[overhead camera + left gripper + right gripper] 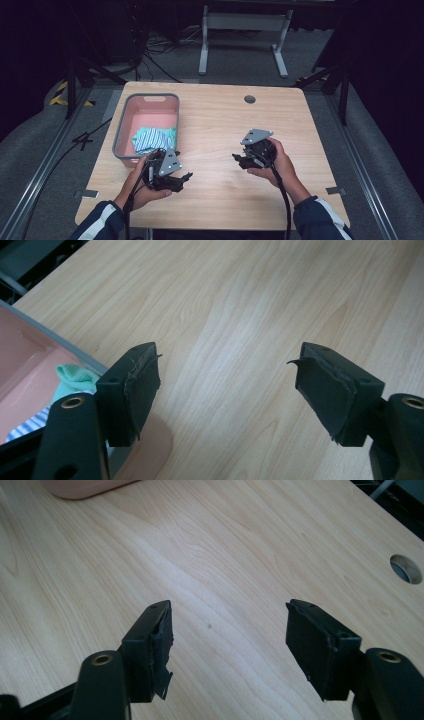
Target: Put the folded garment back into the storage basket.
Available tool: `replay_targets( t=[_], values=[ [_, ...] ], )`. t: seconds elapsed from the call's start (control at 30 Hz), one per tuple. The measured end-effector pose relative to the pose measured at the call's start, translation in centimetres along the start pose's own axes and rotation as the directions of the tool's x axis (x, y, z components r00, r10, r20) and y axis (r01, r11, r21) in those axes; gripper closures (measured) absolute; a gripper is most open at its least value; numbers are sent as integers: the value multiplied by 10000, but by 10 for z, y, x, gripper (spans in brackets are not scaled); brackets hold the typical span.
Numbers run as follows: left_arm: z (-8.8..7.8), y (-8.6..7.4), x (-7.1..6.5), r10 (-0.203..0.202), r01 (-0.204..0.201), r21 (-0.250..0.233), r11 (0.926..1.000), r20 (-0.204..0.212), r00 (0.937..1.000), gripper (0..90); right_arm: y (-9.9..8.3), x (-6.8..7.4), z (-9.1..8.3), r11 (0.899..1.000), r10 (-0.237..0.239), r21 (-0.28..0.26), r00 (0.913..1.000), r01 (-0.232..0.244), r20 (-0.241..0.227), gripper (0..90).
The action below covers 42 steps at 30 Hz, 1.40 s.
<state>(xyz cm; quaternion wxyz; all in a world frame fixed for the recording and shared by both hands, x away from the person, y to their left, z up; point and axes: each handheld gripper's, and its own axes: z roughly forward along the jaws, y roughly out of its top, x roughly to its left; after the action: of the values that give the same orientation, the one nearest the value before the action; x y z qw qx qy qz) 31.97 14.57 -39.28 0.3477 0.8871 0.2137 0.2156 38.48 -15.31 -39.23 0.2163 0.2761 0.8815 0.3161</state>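
I hold the left gripper [186,176] and right gripper [236,158] low over the bench [220,125], jaws released and empty, the striped cloth [150,139] bundled in the pink basket [121,131]; best reach in from above

- The wooden table [220,125] is light brown, with wavy grain lines and round corners.
- A small round hole [249,99] sits near the far edge of the table top.
- A pink tub [123,131] with a grey rim stands on the table at the left side, near the edge.
- A small dark speck [209,626] shows on the wood in the right gripper view.
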Motion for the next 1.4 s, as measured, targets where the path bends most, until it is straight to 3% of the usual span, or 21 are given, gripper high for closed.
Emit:
replay_targets(
  t=[0.3,0.63,0.9,0.97,1.07,1.27,1.4],
  values=[
    [18,-5,-8,228,-252,529,9983,465,9987,244,-27,-3,-4,9996,46,286,9998,-51,196,362],
    [37,-17,-11,314,-406,1104,9931,840,9960,228,-62,-10,-17,9991,383,158,9990,-387,247,352],
    [42,-25,-9,319,-439,1243,9913,970,9948,227,-88,-16,-27,9976,688,14,9973,-689,248,326],
    [44,-29,-9,326,-470,1358,9896,1066,9938,226,-101,-17,-29,9955,948,-109,9954,-946,118,320],
    [44,-34,-9,379,-533,1455,9879,1065,9936,223,-116,-18,-31,9954,962,-14,9953,-962,92,320],
    [41,-48,-8,190,-398,1482,9882,1393,9901,207,-143,-20,-39,9918,1272,68,9911,-1276,398,316],
    [37,-60,-4,172,-397,1540,9873,1449,9893,190,-158,-23,-43,9851,1708,-307,9841,-1694,487,312]
  ],
)
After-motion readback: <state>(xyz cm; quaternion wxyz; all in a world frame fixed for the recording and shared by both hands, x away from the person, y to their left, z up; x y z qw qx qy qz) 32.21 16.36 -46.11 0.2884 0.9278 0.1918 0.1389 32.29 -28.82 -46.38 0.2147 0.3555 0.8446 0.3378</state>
